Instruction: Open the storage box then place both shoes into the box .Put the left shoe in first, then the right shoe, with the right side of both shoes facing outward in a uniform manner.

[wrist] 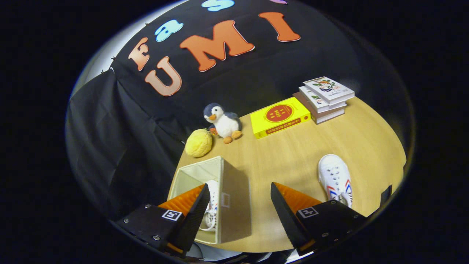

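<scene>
A beige fabric storage box [231, 194] stands open on the wooden table, just ahead of my fingers. Inside it lies one white shoe [212, 211], partly hidden by my left finger [192, 211]. The second white shoe [335, 179], with red and blue side stripes, rests on the table beyond my right finger [289, 209], toe pointing away. My gripper [240, 190] hangs open above the box's right wall, and nothing sits between the fingers.
At the table's far side sit a yellow plush ball [199, 143], a penguin toy [223, 123], a yellow book [280, 116] and a stack of books [324, 98]. The table edge [176, 172] runs just left of the box.
</scene>
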### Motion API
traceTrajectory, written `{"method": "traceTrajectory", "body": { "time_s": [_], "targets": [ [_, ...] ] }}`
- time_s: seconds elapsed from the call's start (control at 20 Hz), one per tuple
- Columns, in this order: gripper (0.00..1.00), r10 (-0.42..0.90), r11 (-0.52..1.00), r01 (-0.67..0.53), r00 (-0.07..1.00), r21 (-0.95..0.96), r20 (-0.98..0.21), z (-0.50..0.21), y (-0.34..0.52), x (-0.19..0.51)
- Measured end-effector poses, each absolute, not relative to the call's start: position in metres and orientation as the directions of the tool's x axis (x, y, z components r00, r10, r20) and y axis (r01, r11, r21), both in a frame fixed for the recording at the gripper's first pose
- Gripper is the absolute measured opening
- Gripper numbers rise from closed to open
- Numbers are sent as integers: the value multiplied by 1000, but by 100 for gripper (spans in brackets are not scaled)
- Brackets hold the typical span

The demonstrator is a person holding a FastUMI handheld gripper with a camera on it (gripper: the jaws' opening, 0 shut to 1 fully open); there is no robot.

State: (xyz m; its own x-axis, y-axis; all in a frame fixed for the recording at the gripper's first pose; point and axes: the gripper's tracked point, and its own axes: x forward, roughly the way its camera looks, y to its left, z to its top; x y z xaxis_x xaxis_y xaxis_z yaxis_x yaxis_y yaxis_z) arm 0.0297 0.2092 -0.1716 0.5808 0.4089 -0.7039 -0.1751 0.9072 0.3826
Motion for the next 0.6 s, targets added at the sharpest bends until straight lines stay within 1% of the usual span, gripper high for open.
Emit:
{"method": "traceTrajectory", "body": {
  "time_s": [0.3, 0.6],
  "targets": [
    [99, 258, 964, -114, 604, 239, -754, -202, 101, 52],
    [99, 119, 993, -88, 567, 84, -815, -254, 21, 51]
  ]
}}
